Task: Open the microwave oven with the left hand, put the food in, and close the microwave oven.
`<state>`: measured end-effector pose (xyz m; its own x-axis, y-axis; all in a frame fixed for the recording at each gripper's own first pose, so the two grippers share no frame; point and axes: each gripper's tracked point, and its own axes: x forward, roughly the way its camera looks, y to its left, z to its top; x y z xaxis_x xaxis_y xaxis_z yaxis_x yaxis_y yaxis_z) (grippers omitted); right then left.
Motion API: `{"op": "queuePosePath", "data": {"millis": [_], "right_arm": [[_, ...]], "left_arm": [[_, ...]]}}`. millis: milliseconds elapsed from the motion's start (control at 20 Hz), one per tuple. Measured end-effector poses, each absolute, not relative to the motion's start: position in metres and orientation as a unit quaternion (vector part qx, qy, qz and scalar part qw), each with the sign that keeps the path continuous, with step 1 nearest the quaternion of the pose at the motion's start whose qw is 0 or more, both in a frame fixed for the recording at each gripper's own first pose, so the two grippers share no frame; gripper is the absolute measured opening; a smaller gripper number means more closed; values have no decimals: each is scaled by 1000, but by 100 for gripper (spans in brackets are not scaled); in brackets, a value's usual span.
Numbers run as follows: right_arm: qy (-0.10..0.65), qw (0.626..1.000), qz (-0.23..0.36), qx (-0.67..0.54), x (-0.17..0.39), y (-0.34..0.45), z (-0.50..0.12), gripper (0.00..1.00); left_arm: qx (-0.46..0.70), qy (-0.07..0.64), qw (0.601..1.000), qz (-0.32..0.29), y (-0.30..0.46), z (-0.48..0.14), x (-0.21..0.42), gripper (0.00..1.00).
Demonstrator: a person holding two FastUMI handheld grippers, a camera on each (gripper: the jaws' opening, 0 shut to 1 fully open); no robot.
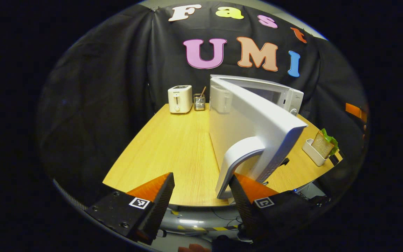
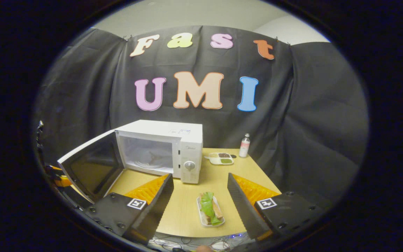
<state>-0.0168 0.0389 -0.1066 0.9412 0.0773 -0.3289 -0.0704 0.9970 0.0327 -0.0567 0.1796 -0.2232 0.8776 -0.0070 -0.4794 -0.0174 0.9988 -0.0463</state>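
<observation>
Already the microwave oven [image 2: 163,148] stood with its door [image 1: 254,129] swung wide, the cavity and its glass turntable [image 2: 149,161] showing in the right gripper view. The left gripper [image 1: 201,196] sat at the table's near edge with its jaws wide apart; the door's curved handle [image 1: 238,161] stood just beside its right finger, and whether they touched I could not tell. The right gripper [image 2: 200,199] hung over the wooden table [image 2: 187,206], likewise spread wide and holding nothing. Between its fingers, farther off, lay the food [image 2: 210,210], a sandwich with green lettuce in a small white tray [image 2: 201,218], near the table's front edge and in front of the oven. A toaster [image 1: 179,99] stood at the far side.
</observation>
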Motion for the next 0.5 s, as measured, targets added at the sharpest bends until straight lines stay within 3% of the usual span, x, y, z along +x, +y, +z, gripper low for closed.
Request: {"op": "queuePosePath", "data": {"millis": [250, 500], "right_arm": [[186, 981, 48, 14, 1, 37, -130, 98], [225, 973, 53, -4, 11, 36, -179, 98]], "left_arm": [[-5, 204, 979, 24, 183, -150, -84, 91], [67, 63, 995, 41, 173, -29, -68, 89]]}}
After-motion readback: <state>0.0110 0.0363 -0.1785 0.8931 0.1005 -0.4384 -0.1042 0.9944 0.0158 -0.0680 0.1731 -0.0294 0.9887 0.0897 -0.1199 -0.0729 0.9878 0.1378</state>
